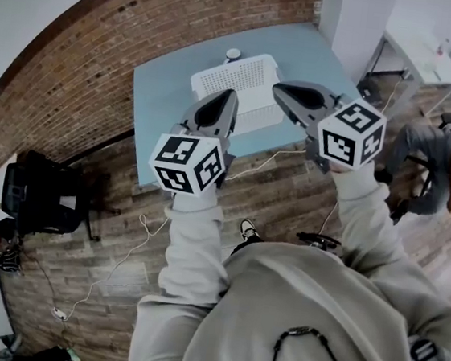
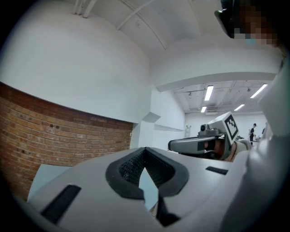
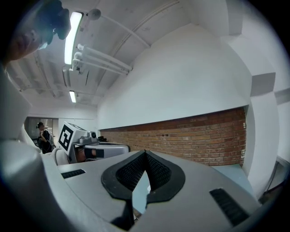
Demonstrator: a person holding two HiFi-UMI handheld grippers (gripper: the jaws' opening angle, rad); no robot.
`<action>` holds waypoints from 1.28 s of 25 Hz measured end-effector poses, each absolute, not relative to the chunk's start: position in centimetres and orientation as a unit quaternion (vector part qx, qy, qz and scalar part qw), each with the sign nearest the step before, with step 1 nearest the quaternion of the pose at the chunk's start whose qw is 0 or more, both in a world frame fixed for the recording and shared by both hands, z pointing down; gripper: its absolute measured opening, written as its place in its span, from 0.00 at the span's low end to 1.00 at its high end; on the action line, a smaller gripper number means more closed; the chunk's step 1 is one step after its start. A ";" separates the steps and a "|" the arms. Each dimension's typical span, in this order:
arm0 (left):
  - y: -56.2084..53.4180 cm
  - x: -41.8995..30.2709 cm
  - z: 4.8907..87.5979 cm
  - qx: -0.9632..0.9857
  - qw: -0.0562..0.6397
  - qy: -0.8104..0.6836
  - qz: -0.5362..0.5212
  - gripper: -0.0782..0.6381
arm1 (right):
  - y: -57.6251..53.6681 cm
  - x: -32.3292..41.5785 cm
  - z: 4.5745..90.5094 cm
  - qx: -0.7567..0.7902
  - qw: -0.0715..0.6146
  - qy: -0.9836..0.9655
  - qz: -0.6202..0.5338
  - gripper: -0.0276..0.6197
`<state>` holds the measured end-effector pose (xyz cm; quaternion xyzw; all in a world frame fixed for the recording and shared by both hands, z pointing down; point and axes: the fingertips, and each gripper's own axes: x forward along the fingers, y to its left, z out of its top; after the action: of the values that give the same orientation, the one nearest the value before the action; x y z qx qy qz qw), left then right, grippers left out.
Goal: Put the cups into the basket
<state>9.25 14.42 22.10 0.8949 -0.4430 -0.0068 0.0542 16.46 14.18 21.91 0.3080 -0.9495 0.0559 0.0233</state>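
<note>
— State of left gripper (image 2: 145, 149)?
— Jaws pressed together, nothing between. Held level above the near edge of the surface (image 1: 157, 103).
— And right gripper (image 3: 145, 153)?
— Same: closed tight, empty, level, beside the left one but not touching it.
— Location of basket (image 1: 253, 78)?
— White, mesh-walled, mid-surface, just beyond both gripper tips. Contents hard to make out.
— Any cups?
— Only a small white round thing (image 1: 232, 54) near the far edge, just behind the basket. Too small to call.
— Anything else?
— Brick wall (image 1: 102, 56) behind, black chair (image 1: 42, 191) on the floor at left, seated person (image 1: 438, 159) at right.
</note>
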 end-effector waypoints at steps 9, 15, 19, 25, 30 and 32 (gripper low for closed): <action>8.5 6.8 20.8 0.914 0.051 -0.402 -0.022 0.10 | 8.0 13.4 21.3 0.322 0.039 -0.944 0.049 0.06; 4.8 3.7 21.3 0.921 0.055 -0.386 -0.014 0.10 | 4.3 9.8 21.9 0.327 0.060 -0.942 0.044 0.06; 2.7 2.0 21.7 0.921 0.058 -0.385 -0.017 0.10 | 2.4 8.3 22.2 0.330 0.061 -0.941 0.044 0.06; 0.7 0.4 22.4 0.922 0.068 -0.380 -0.022 0.10 | -0.1 7.6 21.8 0.348 0.067 -0.934 0.036 0.06; -1.8 0.3 22.5 0.920 0.059 -0.387 -0.025 0.10 | -2.6 7.5 21.8 0.348 0.066 -0.934 0.035 0.06; -2.8 0.2 22.1 0.918 0.042 -0.393 -0.024 0.10 | -3.9 7.6 21.8 0.349 0.059 -0.935 0.035 0.06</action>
<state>0.22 -2.79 22.06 0.9184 -0.3926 -0.0237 0.0422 7.61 -3.92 21.84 0.3485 -0.9348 0.0347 0.0585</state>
